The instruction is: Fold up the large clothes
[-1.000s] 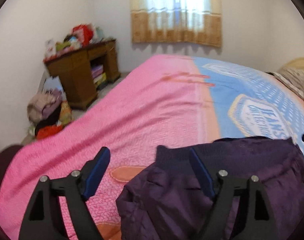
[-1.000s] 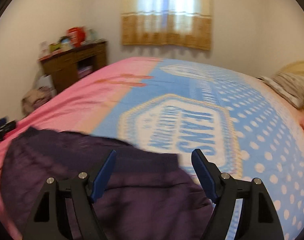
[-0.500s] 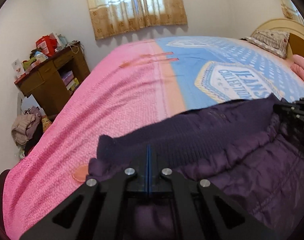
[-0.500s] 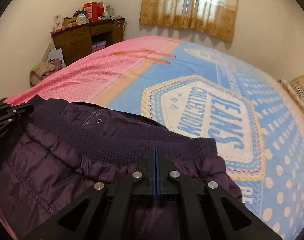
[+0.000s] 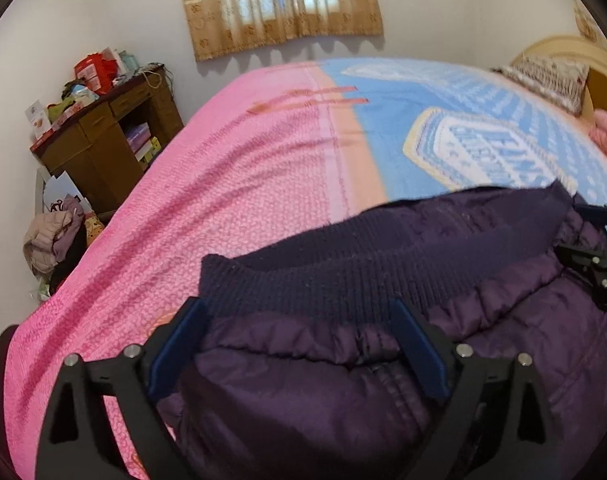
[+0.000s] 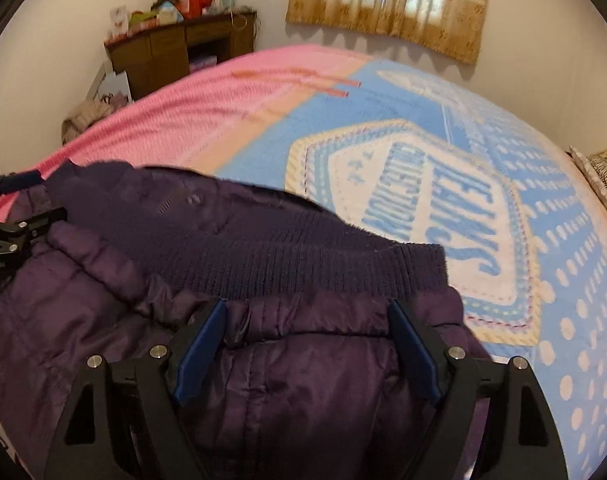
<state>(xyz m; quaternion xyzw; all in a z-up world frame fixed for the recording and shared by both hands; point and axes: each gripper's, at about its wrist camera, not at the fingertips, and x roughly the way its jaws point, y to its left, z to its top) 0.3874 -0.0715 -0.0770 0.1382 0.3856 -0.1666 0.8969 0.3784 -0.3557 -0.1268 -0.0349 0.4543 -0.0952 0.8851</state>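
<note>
A dark purple padded jacket (image 5: 343, 380) with a navy ribbed knit hem (image 5: 363, 276) lies on the near edge of the bed. My left gripper (image 5: 299, 344) is open, its blue pads spread over the jacket's left part, just behind the ribbed hem. My right gripper (image 6: 307, 344) is open too, over the jacket (image 6: 283, 392) near the right end of the hem (image 6: 303, 268). Each gripper shows at the edge of the other's view, beside the hem's end.
The bed carries a pink and blue blanket (image 5: 243, 200) with a printed badge (image 6: 423, 208). A cluttered brown wooden desk (image 5: 103, 148) stands at the far left by the wall, clothes piled (image 5: 51, 236) on the floor beside it. A pillow (image 5: 547, 76) and headboard are at far right.
Both grippers were shut on the jacket half a second ago and have opened, letting the jacket go. It lies on the bed with its hem spread between them.
</note>
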